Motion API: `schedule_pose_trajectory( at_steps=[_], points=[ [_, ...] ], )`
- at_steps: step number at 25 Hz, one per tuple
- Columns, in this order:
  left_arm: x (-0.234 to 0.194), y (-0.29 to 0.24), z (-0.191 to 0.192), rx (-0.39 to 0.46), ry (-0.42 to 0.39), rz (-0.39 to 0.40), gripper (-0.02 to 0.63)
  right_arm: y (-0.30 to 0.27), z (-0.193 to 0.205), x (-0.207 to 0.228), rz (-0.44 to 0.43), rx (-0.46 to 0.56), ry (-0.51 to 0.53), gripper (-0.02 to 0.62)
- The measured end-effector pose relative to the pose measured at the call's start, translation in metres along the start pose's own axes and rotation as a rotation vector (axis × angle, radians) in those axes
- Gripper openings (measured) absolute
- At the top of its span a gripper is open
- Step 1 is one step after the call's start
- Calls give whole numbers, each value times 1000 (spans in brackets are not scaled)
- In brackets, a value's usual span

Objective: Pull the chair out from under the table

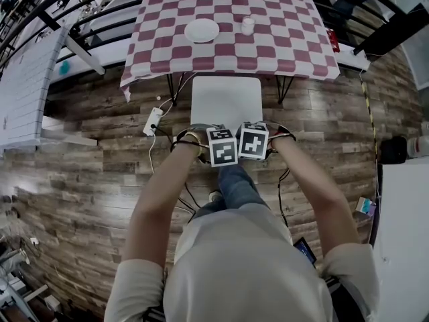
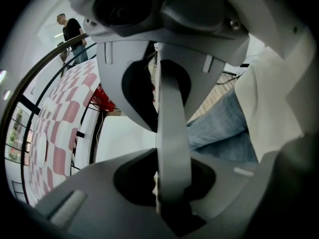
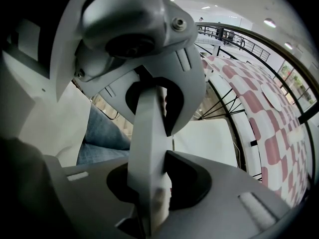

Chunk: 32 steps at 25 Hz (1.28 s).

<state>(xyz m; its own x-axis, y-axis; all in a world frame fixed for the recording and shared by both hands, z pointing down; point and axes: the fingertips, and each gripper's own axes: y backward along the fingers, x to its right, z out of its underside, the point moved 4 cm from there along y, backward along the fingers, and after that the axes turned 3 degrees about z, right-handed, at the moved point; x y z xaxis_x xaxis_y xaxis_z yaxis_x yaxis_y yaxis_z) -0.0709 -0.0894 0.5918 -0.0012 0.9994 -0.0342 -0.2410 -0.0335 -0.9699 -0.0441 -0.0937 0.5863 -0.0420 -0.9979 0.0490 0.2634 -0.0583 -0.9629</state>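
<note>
With the jaws of the left gripper (image 2: 172, 148) and right gripper (image 3: 149, 153) closed on nothing, the chair (image 1: 226, 102), drawn mostly clear of the bench (image 1: 281, 39), could be left behind if pulled.

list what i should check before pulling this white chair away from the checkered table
1. Left gripper jaws shut on the white square-seated chair's backrest edge: ok.
2. Right gripper jaws shut on the same edge: ok.
3. Path behind the chair: the person's blue-jeaned leg stands right behind it: not ok.
4. White power strip on the wooden floor, left of the seat, clear of the chair legs: cannot tell, legs hidden.
5. Round white plate and white cup sit well in from the red-and-white checkered tablecloth's near edge: ok.
</note>
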Motion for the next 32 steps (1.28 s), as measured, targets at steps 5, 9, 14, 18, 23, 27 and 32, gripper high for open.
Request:
schedule_pose_trajectory(
  at_steps=[5,9,14,18,23,27,32],
  points=[
    [17,0,0,-1,-1,6,77,-1,0,-18,0,-1,-6,80],
    [32,0,1,-1,1,10,78,-2,-2,-32,0,0,-7,80],
    [46,0,1,-4,-3,14,78,-2,-3,-46,0,2,-9,80],
    [56,0,1,-2,1,13,78,-2,-3,-57,-2,-4,-6,80],
    [67,0,1,-3,2,11,78,-3,-3,-67,-4,-5,-4,81],
    [78,-1,1,-4,5,15,78,-4,-3,-78,-6,1,-4,81],
    [90,-1,1,-4,13,15,78,-4,-4,-90,-3,-2,-2,81]
  ],
)
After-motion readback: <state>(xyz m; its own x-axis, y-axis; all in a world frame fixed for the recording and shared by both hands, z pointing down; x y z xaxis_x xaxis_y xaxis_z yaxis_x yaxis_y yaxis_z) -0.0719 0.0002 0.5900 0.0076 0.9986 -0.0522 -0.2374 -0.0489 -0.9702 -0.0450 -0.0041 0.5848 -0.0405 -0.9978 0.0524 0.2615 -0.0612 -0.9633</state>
